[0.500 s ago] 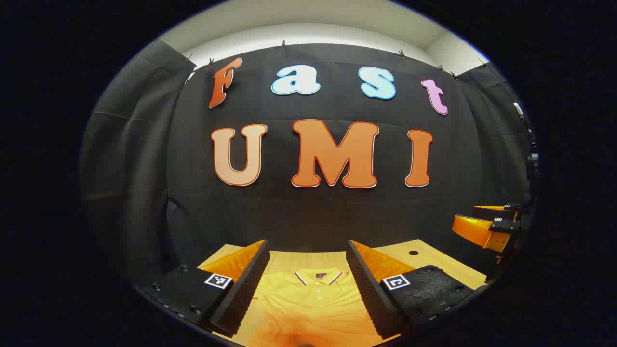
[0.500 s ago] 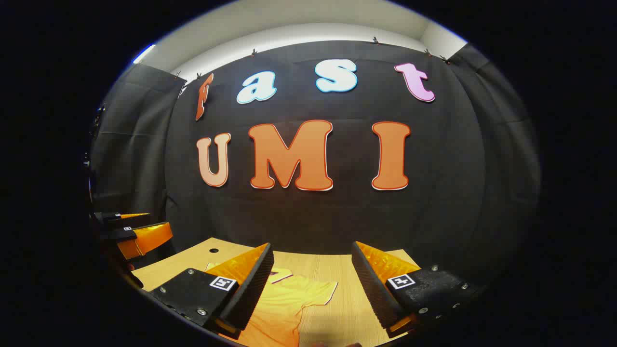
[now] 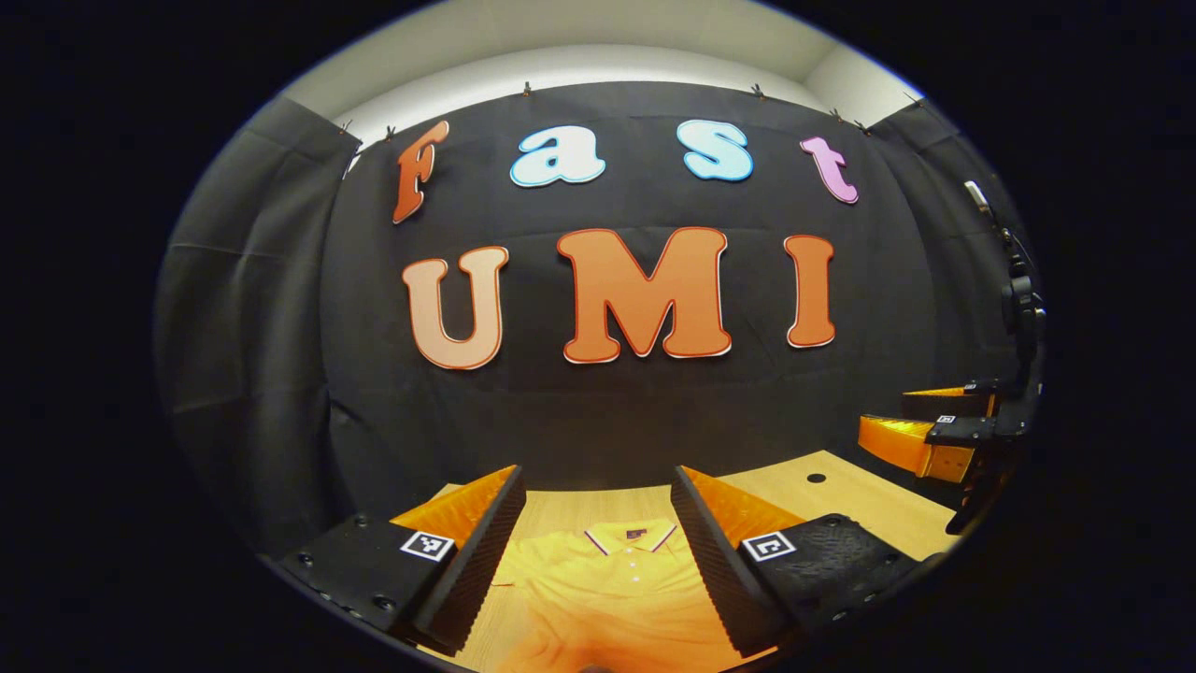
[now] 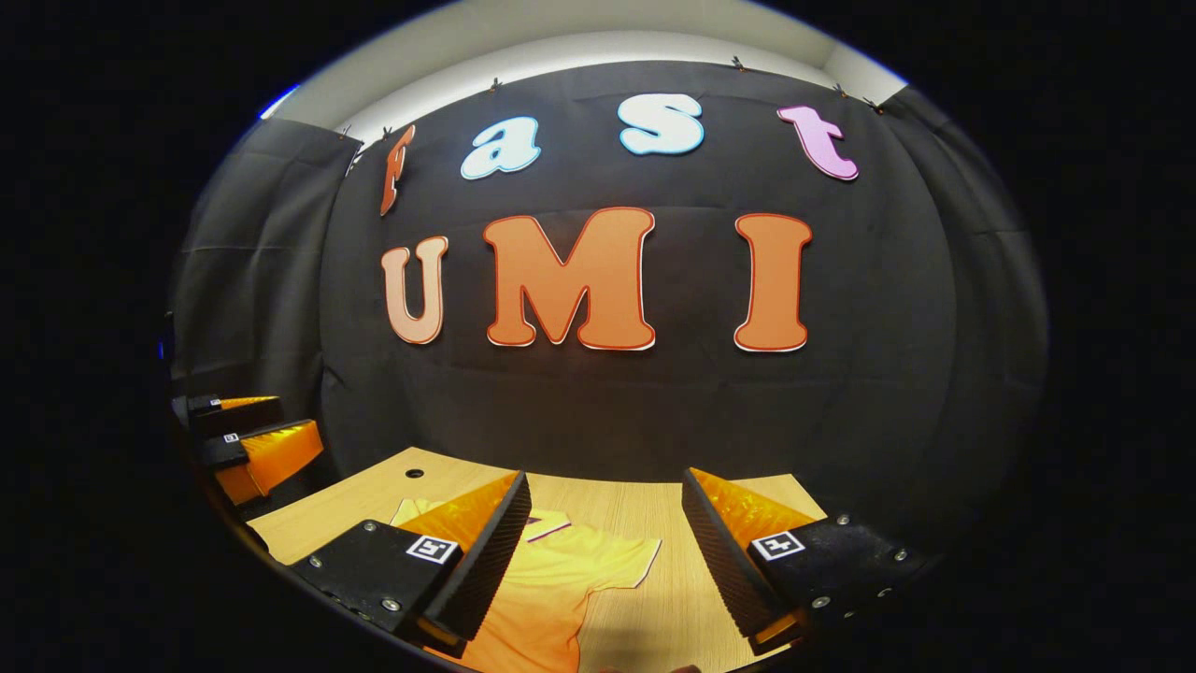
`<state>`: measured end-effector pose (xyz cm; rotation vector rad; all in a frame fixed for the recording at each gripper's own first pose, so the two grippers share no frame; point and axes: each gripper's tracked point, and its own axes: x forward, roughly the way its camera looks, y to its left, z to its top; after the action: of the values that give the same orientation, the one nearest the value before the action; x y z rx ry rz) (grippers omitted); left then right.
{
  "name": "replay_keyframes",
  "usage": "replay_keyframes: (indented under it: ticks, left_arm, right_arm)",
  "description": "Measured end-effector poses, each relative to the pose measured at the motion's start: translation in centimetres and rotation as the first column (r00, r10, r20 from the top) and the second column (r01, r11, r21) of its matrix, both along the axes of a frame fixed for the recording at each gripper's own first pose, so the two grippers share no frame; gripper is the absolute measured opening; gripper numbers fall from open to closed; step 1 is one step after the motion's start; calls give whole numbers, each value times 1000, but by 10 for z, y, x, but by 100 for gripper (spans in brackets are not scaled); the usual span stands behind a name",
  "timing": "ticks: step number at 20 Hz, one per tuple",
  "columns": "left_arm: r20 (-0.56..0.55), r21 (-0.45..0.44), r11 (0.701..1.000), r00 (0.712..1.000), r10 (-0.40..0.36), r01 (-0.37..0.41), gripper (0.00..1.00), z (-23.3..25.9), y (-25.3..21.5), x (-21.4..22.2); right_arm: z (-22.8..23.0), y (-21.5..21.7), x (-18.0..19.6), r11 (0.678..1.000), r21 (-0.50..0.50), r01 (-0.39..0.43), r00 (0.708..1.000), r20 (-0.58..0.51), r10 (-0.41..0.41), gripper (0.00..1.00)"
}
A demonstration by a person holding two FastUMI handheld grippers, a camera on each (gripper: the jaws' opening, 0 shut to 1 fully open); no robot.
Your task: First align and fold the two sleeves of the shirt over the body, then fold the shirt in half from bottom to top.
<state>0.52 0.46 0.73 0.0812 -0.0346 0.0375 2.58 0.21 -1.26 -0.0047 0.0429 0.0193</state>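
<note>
**Both claws open above the shirt, sleeves unfolded**

Left gripper view: the left claw (image 3: pixel 595 561) sits at 6 o'clock, its two fingers spread wide with nothing between them. Through the gap lies the yellow polo shirt (image 3: pixel 607 594), flat on the wooden counter (image 3: pixel 841 505), collar (image 3: pixel 631 537) pointing toward 12 o'clock and the booth's black wall. A short row of buttons runs down from the collar. The claw hangs above the fabric, not touching it. At 3 o'clock the right claw (image 3: pixel 920 430) shows side-on, held over the counter's far edge, fingers parted, well apart from the shirt. A small dark hole (image 3: pixel 816 478) marks the counter near it.

Right gripper view: the right claw (image 4: pixel 603 561) is at 6 o'clock, fingers likewise wide apart and empty. Between them, one short sleeve (image 4: pixel 626 561) of the shirt (image 4: pixel 551 598) lies spread out toward 3 o'clock on bare counter (image 4: pixel 645 509), not folded over the body. Part of the collar shows just beside the left-hand finger. At 9 o'clock the left claw (image 4: pixel 248 435) appears, fingers parted, clear of the cloth. Another small hole (image 4: pixel 414 473) sits in the counter at about 8 o'clock.
</note>
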Motion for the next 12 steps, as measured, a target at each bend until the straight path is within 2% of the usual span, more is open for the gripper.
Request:
replay_keyframes:
  ticks: [5, 12]
  left_arm:
    - [11, -28, 999, 999, 39, -39, 96, -1, 9, -3]
    - [31, -1, 996, 995, 94, -94, 96, 3, 21, -25]
  right_arm:
    - [-11, -1, 6, 1000, 0, -8, 1000, -25, 8, 98]
    - [-67, -19, 30, 1000, 8, -4, 976, -219, 5, 99]
